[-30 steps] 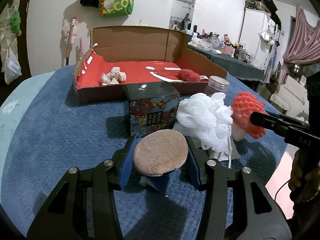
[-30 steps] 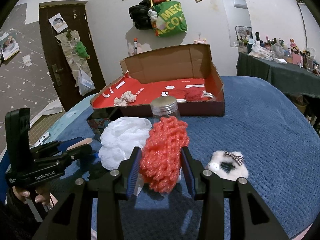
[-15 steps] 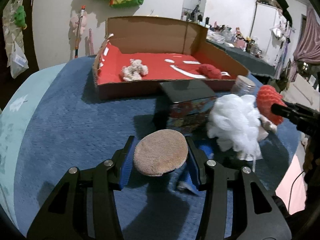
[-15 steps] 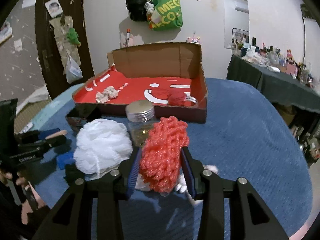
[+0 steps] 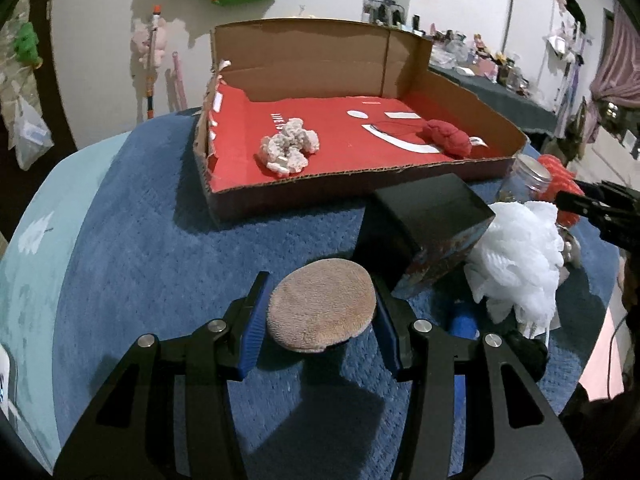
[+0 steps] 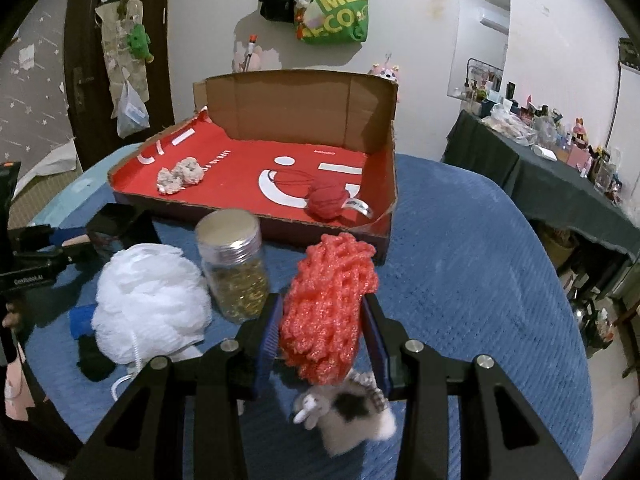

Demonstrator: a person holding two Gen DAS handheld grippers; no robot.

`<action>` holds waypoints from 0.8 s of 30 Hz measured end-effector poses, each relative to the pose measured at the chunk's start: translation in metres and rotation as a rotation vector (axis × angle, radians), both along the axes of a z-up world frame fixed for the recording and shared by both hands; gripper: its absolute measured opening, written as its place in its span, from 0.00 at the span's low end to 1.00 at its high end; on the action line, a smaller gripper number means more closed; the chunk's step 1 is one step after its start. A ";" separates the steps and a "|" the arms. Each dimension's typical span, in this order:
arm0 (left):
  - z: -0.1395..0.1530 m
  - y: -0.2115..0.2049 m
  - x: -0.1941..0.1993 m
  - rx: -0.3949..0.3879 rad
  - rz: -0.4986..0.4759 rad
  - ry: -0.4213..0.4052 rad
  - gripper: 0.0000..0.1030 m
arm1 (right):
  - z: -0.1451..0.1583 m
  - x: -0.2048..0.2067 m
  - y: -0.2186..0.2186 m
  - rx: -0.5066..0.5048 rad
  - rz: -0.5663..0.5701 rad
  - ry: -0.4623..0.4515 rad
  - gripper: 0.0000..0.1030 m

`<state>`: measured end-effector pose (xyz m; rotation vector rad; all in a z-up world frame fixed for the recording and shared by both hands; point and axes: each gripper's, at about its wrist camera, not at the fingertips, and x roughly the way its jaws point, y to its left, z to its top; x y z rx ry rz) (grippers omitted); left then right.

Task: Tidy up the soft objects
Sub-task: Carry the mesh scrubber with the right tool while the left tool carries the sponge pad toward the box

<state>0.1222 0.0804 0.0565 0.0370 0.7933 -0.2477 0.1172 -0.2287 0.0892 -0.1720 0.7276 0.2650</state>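
My left gripper (image 5: pixel 322 316) is shut on a round tan pad (image 5: pixel 322 314) and holds it above the blue cloth, short of the red-lined cardboard box (image 5: pixel 304 194). My right gripper (image 6: pixel 325 330) is shut on a red mesh sponge (image 6: pixel 330 308), lifted above the cloth in front of the box (image 6: pixel 280 226). The box holds a cream fuzzy lump (image 5: pixel 289 150) and a red yarn ball (image 5: pixel 448 138). A white bath pouf (image 6: pixel 150 306) lies on the cloth to the left of the right gripper.
A dark tin box (image 5: pixel 430 218) stands between the left gripper and the pouf (image 5: pixel 516 260). A glass jar with a metal lid (image 6: pixel 234 268) stands by the box front. A small white and grey plush (image 6: pixel 348 416) lies under the right gripper. A blue object (image 6: pixel 82 318) lies beside the pouf.
Both grippers have lifted and moved toward the box with their objects held. The plush toy, once to the right of the right gripper, now lies beneath it.
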 end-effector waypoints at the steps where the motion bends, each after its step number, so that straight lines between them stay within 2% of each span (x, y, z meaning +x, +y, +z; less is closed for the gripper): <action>1: 0.001 0.000 0.003 0.000 -0.011 0.003 0.44 | 0.000 0.002 0.000 -0.007 0.006 0.003 0.42; 18: 0.019 0.006 0.039 0.066 -0.118 0.020 0.44 | 0.014 0.035 0.015 -0.098 0.105 0.021 0.42; 24: 0.027 0.003 0.051 0.082 -0.169 0.011 0.44 | 0.021 0.045 0.017 -0.091 0.143 0.029 0.42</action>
